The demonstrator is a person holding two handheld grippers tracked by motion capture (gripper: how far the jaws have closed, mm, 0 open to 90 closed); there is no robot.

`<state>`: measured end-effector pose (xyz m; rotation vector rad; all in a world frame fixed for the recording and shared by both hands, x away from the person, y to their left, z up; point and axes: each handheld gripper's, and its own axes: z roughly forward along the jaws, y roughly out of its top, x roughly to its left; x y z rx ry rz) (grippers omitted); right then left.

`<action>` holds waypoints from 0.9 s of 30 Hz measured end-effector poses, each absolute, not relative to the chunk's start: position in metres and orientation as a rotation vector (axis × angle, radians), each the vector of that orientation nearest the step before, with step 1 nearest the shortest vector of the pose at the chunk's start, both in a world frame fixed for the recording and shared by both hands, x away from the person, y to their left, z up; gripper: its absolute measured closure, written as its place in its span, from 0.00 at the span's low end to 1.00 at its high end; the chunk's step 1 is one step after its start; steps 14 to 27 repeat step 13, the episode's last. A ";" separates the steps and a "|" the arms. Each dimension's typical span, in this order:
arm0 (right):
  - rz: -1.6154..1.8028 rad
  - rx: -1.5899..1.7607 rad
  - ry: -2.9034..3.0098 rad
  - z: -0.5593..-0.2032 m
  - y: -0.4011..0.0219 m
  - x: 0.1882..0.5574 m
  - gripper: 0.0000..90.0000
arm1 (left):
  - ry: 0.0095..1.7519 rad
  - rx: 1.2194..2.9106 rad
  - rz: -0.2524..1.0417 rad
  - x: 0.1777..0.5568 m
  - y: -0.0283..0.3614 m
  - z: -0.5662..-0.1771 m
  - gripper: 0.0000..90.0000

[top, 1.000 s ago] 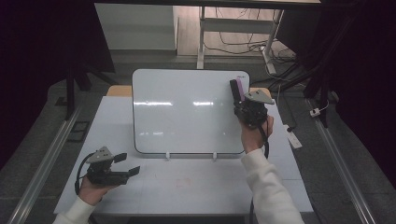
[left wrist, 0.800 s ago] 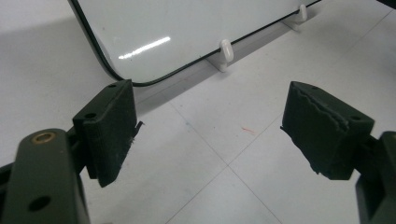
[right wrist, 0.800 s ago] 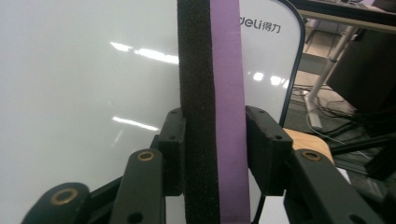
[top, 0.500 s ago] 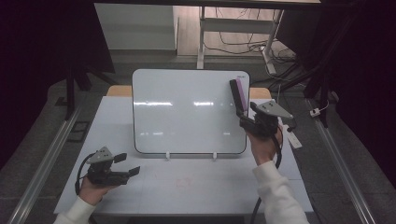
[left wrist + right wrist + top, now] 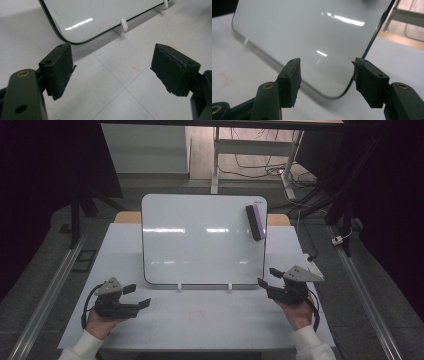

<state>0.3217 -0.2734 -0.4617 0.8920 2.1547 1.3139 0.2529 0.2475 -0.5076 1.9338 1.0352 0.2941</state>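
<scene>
Leaning back on two small white clips (image 5: 181,286), whiteboard (image 5: 200,245) stands mid-worktop (image 5: 210,320), long axis left-right, blank face toward the person; black-and-purple eraser (image 5: 255,222) stuck at its upper right edge, long axis roughly up-down, slightly tilted. Left gripper (image 5: 135,296) near the board's lower left corner, held in a hand (image 5: 100,322) low over the worktop, fingers (image 5: 58,71) wide apart, nothing between. Right gripper (image 5: 267,277) just off the lower right corner, fingers (image 5: 292,80) apart and empty, pointing at the board.
</scene>
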 end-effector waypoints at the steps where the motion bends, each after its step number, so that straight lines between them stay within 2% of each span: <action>1: 1.312 0.887 2.176 -0.466 -0.275 0.321 0.43 | 1.034 1.935 0.295 0.253 0.247 -0.508 0.21; 13: 1.302 0.864 2.256 -0.483 -0.280 0.320 0.41 | 1.023 1.932 0.301 0.254 0.248 -0.508 0.21; 27: 1.302 0.864 2.256 -0.483 -0.280 0.320 0.41 | 1.023 1.932 0.301 0.254 0.248 -0.508 0.21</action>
